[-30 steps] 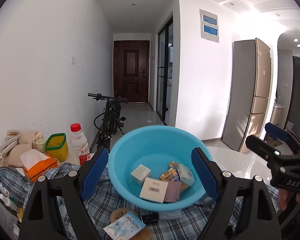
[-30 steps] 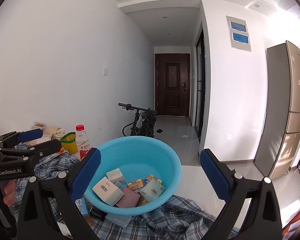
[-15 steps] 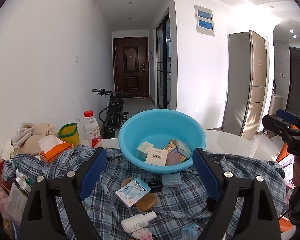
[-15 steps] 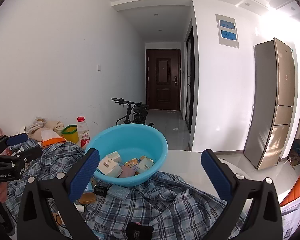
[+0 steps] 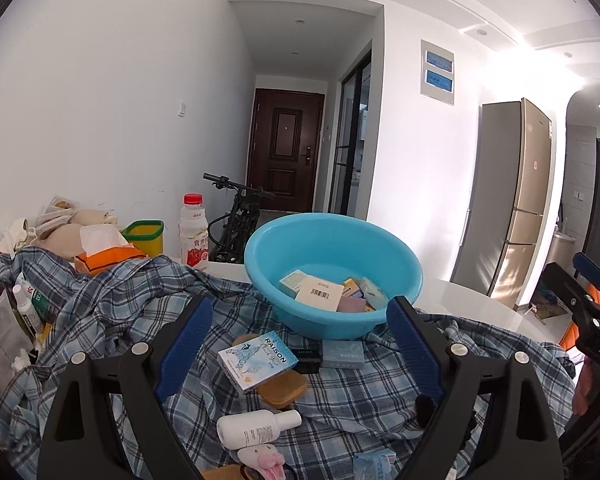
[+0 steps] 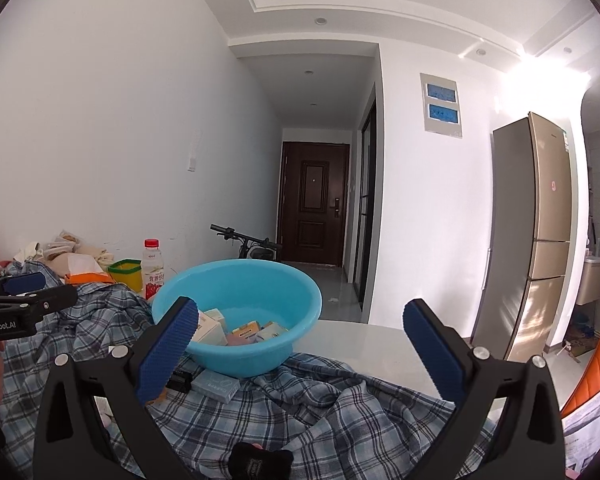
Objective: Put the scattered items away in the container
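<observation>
Grippers, both held above the plaid cloth (image 5: 340,400) and both empty. My left gripper (image 5: 300,344) had its blue-padded fingers spread wide, framing the loose items; my right gripper (image 6: 300,344) was likewise spread wide, gripping nothing. Nearest my left gripper lay a white bottle (image 5: 256,428) on its side, with a pink-and-white plush toy (image 5: 262,456) just below it. Beyond these, a tan round case (image 5: 284,390) sat partly under a blue-and-white box marked RAISON (image 5: 256,360). Just past the box, a small black item (image 5: 307,357) and a pale blue packet (image 5: 343,354) rested side by side against the foot of the blue basin (image 5: 268,248). The basin stood on the cloth and held several small boxes, among them a cream box with a barcode (image 5: 320,298). Left of the basin stood an orange tissue pack (image 5: 108,258), a yellow cup with a green rim (image 5: 148,238) and a red-capped drink bottle (image 5: 194,236). Farther off were a bicycle (image 5: 240,216), a dark door (image 5: 286,156) and a tall refrigerator (image 5: 516,200).
</observation>
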Demonstrator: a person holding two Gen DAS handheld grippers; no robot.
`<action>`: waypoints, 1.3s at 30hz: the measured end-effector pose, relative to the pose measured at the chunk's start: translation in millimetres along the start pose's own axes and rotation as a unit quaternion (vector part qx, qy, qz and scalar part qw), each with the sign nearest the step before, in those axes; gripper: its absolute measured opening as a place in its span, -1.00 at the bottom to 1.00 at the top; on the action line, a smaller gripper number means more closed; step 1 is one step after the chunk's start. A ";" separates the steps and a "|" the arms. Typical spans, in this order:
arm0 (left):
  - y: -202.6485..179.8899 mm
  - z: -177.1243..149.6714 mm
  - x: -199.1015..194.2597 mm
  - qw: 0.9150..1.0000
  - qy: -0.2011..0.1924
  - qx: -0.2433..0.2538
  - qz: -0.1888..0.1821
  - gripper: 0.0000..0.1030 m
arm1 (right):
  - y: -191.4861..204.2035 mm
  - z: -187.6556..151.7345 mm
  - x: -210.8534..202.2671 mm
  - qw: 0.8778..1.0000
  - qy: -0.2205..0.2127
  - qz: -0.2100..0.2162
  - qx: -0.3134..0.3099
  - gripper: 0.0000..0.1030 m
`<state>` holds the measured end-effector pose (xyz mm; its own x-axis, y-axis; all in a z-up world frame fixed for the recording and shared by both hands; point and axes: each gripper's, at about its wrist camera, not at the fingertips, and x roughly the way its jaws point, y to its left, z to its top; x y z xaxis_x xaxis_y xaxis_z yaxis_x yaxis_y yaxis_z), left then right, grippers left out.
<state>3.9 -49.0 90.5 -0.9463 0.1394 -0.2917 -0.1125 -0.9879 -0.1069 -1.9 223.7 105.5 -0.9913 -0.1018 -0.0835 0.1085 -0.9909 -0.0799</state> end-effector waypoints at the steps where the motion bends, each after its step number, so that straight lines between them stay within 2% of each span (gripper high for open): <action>1: 0.5 -5.1 4.0 1.000 0.002 0.001 0.001 0.76 | 2.0 -5.7 -0.1 1.000 -0.002 -0.009 -0.003 0.98; 3: 3.4 -15.4 12.0 1.000 0.004 -0.005 0.006 0.76 | 6.3 -16.2 0.4 1.000 -0.005 -0.026 -0.012 0.98; 6: 6.8 -29.9 19.5 1.000 0.012 -0.005 0.003 0.76 | 9.0 -28.7 4.9 1.000 0.007 -0.024 -0.017 0.98; 13: 14.7 -57.9 30.2 0.999 0.020 0.000 0.026 0.76 | 10.1 -52.0 7.8 0.999 0.003 -0.033 -0.016 0.98; 17: 16.2 -68.2 32.1 0.999 0.003 -0.003 0.037 0.76 | 6.7 -60.4 7.9 1.000 0.000 -0.025 0.004 0.98; 20: 16.3 -70.5 30.3 0.999 -0.010 0.002 0.032 0.76 | 5.1 -65.7 7.8 1.000 -0.007 -0.024 0.006 0.98; 27: 11.1 -79.2 30.2 0.998 -0.012 0.029 0.045 0.77 | 0.0 -73.9 16.8 1.000 0.009 -0.007 0.013 0.99; 32: 12.6 -80.4 35.3 0.998 -0.002 0.026 0.065 0.77 | 2.2 -78.9 34.3 0.999 0.054 0.001 0.008 0.99; 35: 11.6 -80.4 35.0 0.998 -0.005 0.029 0.064 1.00 | 2.4 -84.1 48.4 0.996 0.089 0.007 0.010 0.99; 39: 11.2 -80.1 34.6 0.998 -0.005 0.029 0.064 1.00 | -5.5 -86.5 52.1 0.994 0.104 0.007 0.029 0.99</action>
<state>-5.8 -49.7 3.0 -0.9572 0.0118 -0.2890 -0.0081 -0.9999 -0.0140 -47.7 231.5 15.6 -0.9521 -0.1018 -0.2883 0.1124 -0.9934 -0.0205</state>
